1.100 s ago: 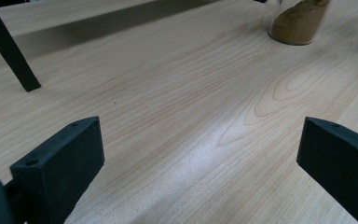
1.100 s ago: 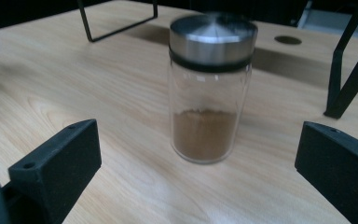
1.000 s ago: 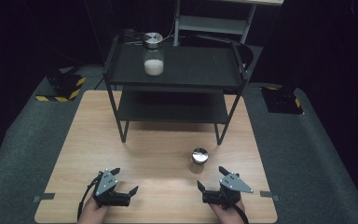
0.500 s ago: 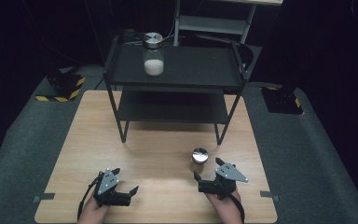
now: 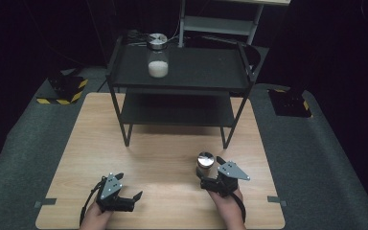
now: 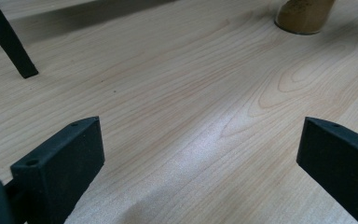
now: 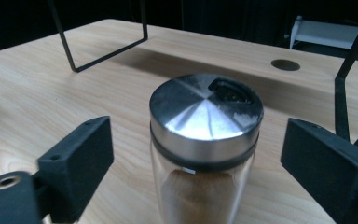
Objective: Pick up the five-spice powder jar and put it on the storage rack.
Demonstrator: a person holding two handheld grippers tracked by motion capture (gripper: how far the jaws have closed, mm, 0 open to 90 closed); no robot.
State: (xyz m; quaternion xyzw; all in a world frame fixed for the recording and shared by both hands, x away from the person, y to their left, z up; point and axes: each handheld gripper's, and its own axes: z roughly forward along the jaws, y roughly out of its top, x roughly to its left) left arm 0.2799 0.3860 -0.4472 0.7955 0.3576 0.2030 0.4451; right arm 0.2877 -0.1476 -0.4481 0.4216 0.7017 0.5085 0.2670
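Note:
A glass spice jar [image 7: 205,116] with a steel lid and brown powder stands upright on the wooden table [image 5: 163,158]. My right gripper [image 7: 196,158] is open, one jaw on each side of the jar and neither touching it. From above, the same jar [image 5: 205,162] stands at the right gripper [image 5: 211,172] near the table's front right. My left gripper [image 5: 130,187] rests open at the front left, over bare wood, with nothing between its jaws [image 6: 196,154]. The jar's base [image 6: 303,14] appears far off in the left gripper view.
A black two-shelf rack [image 5: 182,86] stands at the back of the table, its legs [image 6: 9,42] on the wood. On its top shelf is a second jar [image 5: 157,62] with white contents. A round hole [image 7: 285,64] is in the tabletop behind the jar.
My right gripper has moved forward and left, up to the brown-powder jar, so its open jaws now stand either side of it. The left gripper has stayed put.

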